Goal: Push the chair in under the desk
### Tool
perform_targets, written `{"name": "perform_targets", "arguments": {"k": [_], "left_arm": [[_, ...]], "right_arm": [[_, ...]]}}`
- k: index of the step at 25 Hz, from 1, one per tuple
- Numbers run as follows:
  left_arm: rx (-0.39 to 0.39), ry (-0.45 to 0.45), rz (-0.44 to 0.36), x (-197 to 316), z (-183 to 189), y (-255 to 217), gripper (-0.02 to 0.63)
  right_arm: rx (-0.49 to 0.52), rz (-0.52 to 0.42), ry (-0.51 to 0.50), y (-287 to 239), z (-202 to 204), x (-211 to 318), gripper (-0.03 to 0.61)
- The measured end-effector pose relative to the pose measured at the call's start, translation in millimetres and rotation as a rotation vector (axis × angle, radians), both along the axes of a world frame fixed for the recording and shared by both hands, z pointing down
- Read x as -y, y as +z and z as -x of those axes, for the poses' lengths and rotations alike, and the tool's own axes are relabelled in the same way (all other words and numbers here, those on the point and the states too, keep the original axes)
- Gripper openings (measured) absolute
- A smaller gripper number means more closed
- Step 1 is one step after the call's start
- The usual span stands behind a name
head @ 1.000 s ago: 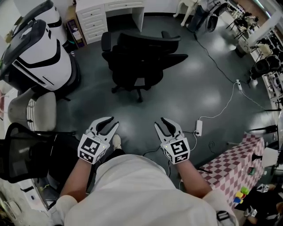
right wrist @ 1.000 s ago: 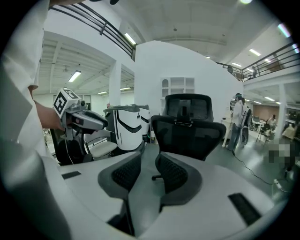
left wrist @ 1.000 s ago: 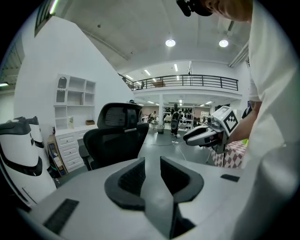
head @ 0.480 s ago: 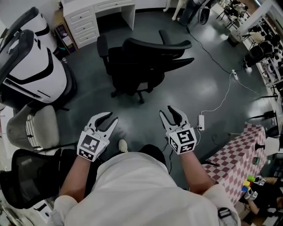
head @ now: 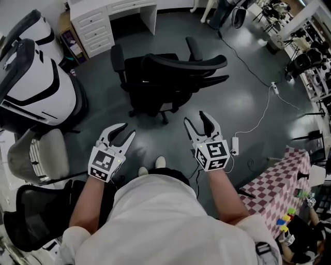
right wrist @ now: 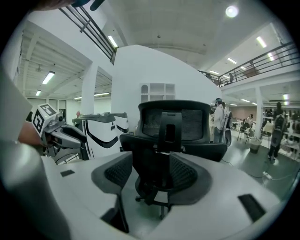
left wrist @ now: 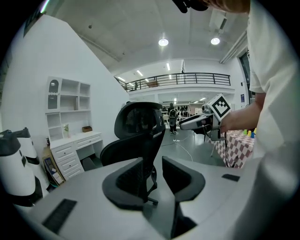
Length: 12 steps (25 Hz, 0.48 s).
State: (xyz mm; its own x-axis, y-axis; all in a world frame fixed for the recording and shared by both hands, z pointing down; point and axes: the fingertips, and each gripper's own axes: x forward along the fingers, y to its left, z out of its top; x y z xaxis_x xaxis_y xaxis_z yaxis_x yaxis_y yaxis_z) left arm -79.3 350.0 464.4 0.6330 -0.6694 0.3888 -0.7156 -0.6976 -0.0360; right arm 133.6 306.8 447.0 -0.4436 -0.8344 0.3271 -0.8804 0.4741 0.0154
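The left gripper (head: 128,131) and right gripper (head: 196,119) have come nearer the chair (head: 165,77) than a second ago. The jaws of both have just been opening, the right pair further.

A big white machine (head: 36,77) with black stripes stands close to the left of the chair. The white desk (head: 111,13), with its drawers, is beyond the chair and somewhat to its left. Bare grey floor (head: 243,88) lies between the two.

The chair itself is black. It stands out in the open, not under the desk, with its back turned toward the person. A dark mesh chair (head: 36,217) and a beige chair (head: 39,155) sit left of the chair and nearer the person. A checked table (head: 289,181) is well off to the chair's right, also nearer the person.

Both grippers hang short of the chair's back, apart from it, the left one toward its left side and the right one toward its right. The left gripper's jaws stand partly open and the right gripper's stand wide. Neither holds anything. In each gripper view the chair shows through the gap, beyond the pads and untouched.

A white cable (head: 264,119) trails over the floor to the right of the chair. It ends at a small adapter (head: 235,145) on the person's side of the chair.
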Motion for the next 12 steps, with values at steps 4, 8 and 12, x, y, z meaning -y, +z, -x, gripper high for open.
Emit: {"name": "perform_targets", "arguments": {"k": [4, 8, 12], "left_arm": [[0.043, -0.015, -0.011, 31.5, -0.3, -4.0, 0.147], [0.079, -0.049, -0.021, 64.4, 1.9, -2.7, 0.168], [0.141, -0.050, -0.046, 97.5, 4.7, -0.8, 0.192]], "right_arm": [[0.033, -0.001, 0.004, -4.8, -3.5, 33.2, 0.256], [0.041, -0.022, 0.009, -7.6, -10.0, 60.5, 0.288], [0.074, -0.021, 0.007, -5.4, -9.7, 81.1, 0.308]]}}
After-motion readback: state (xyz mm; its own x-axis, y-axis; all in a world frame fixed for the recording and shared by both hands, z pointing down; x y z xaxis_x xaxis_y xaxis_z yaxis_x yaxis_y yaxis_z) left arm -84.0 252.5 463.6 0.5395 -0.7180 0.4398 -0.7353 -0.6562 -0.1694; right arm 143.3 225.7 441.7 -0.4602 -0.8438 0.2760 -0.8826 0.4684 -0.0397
